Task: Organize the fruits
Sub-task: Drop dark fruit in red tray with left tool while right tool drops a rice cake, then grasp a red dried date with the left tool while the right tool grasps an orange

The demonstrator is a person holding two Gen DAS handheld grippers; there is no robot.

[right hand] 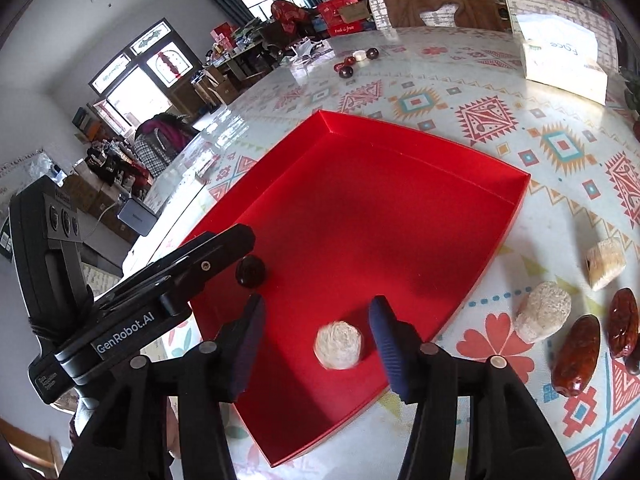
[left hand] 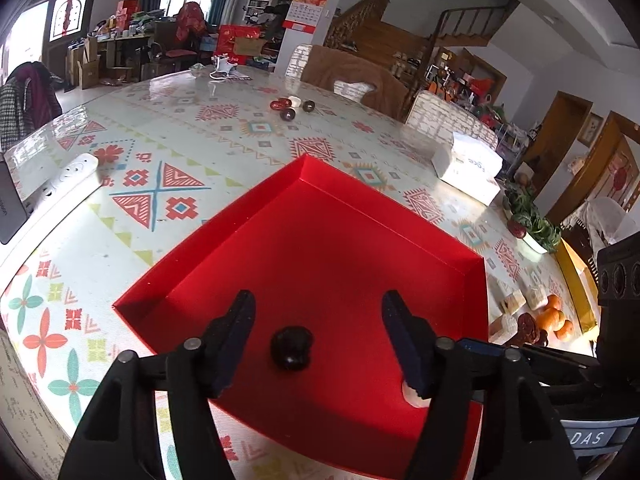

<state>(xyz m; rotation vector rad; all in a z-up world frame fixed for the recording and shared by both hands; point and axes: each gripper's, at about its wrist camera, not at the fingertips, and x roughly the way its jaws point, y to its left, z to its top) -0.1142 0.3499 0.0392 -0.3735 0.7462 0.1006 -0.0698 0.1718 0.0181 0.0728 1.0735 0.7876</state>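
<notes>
A red tray [left hand: 320, 208] [right hand: 400, 184] lies on the patterned table. A dark round fruit [left hand: 292, 347] [right hand: 250, 271] rests on its floor. My left gripper [left hand: 318, 344] is open above the tray, its jaws either side of the dark fruit and not touching it. A pale fibrous round piece [right hand: 338, 345] also lies in the tray; my right gripper [right hand: 316, 346] is open around it, jaws apart from it. In the left wrist view this pale piece [left hand: 414, 398] is mostly hidden behind the right finger.
Two pale pieces [right hand: 543, 311] [right hand: 605, 263] and red dates [right hand: 576, 355] lie right of the tray, with oranges [left hand: 554, 316] beyond. Dark fruits [left hand: 288, 109] sit far across the table. A tissue box [left hand: 468, 168], a power strip [left hand: 68, 176] and a plant [left hand: 530, 216] stand around.
</notes>
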